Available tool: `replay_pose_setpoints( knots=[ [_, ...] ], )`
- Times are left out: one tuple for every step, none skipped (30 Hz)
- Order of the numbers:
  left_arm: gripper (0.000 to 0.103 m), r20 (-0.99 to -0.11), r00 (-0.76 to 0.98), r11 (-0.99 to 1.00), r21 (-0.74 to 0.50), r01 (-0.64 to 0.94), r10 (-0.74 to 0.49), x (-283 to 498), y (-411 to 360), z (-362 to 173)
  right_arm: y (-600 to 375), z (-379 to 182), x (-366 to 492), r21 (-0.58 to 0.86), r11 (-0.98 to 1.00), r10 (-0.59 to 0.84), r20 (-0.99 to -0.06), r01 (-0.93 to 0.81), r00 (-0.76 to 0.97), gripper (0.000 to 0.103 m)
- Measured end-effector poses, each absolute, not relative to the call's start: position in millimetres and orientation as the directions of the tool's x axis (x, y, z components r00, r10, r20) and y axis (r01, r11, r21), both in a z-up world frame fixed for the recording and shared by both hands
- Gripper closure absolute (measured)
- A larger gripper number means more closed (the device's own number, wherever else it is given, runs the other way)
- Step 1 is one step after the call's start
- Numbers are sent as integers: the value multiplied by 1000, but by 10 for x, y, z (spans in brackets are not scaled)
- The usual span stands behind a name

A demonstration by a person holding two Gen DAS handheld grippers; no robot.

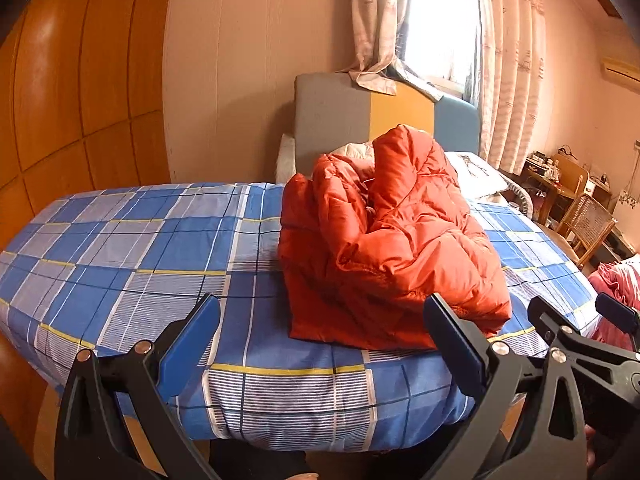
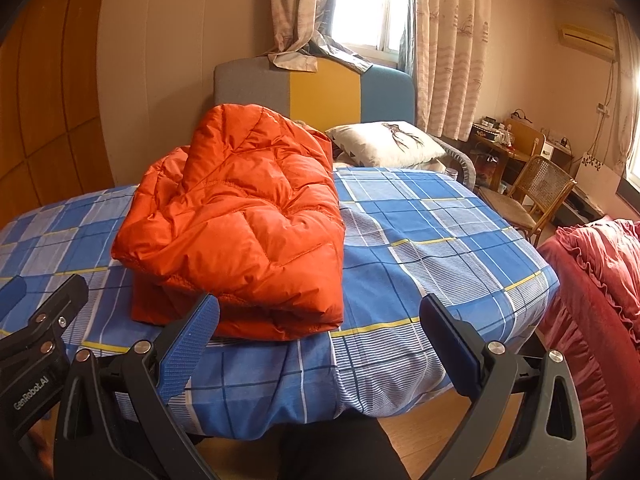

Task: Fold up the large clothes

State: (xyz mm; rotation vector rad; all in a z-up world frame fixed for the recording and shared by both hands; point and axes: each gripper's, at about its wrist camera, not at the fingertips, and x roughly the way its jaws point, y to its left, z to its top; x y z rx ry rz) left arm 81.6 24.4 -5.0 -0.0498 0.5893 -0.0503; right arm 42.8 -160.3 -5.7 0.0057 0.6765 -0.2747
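Straight ahead of both tools, an orange quilted down jacket (image 1: 392,240) lies bunched in a roughly folded heap on the bed (image 1: 120,248), which is covered by a blue, white and yellow plaid sheet. Seen from the left hand-held gripper (image 1: 320,344), the jacket sits just beyond and slightly toward its right finger; this gripper's jaws are spread wide and hold nothing. Seen from the right hand-held gripper (image 2: 320,340), the jacket (image 2: 240,216) lies just beyond its left finger, and these jaws also stand wide apart and empty. Farther off, past the jacket, a white pillow (image 2: 386,144) rests against a grey, yellow and blue headboard (image 2: 320,92). To the right of the right gripper, a red ruffled bedcover (image 2: 600,280) lies beside the bed.
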Motion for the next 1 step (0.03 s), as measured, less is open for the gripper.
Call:
replay_pose_setpoints(
  knots=[
    [2,-555,830,998,-57,32,-59,818,243,-56,-1605,-60,428,-83,964,-248,-619,252,745,3]
  ],
)
